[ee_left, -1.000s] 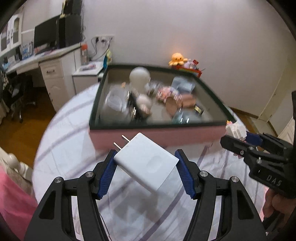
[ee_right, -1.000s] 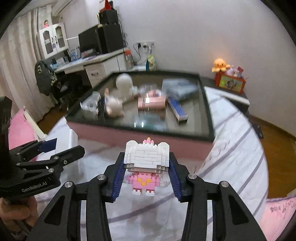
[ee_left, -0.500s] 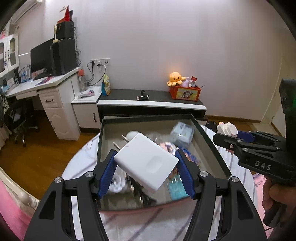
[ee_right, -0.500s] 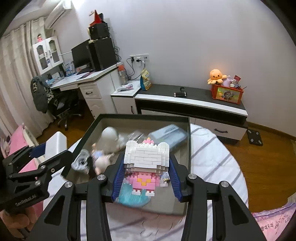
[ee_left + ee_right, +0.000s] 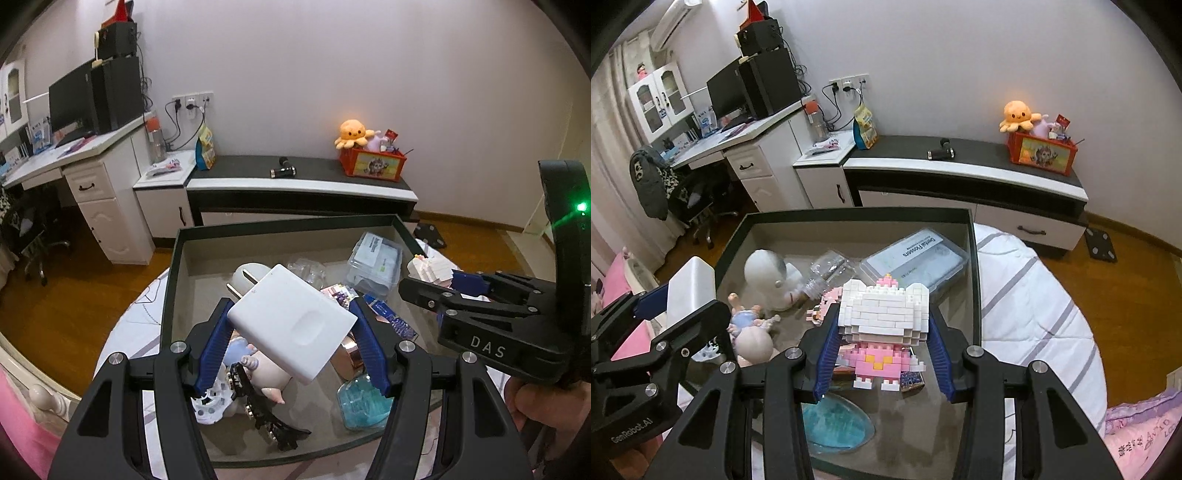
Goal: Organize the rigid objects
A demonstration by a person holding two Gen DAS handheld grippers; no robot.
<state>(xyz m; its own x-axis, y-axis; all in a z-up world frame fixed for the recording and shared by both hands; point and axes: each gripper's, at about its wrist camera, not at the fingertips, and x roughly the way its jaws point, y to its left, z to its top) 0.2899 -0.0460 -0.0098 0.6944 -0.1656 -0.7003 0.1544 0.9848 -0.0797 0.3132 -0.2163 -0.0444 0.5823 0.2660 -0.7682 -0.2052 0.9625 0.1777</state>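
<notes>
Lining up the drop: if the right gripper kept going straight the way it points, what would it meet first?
Probably the clutter in the box: the right gripper, shut on the brick figure, points down toward the purple card under the figure's feet. Depth is uncertain.

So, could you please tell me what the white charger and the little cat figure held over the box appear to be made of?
The white charger looks like smooth matte plastic: an even, seamless shell with a moulded oval dent, plus two metal-looking prongs. The cat figure appears to be hard plastic building bricks: stepped white and pink blocks with visible joints. The box is probably cardboard, though its dull walls leave that open.
</notes>
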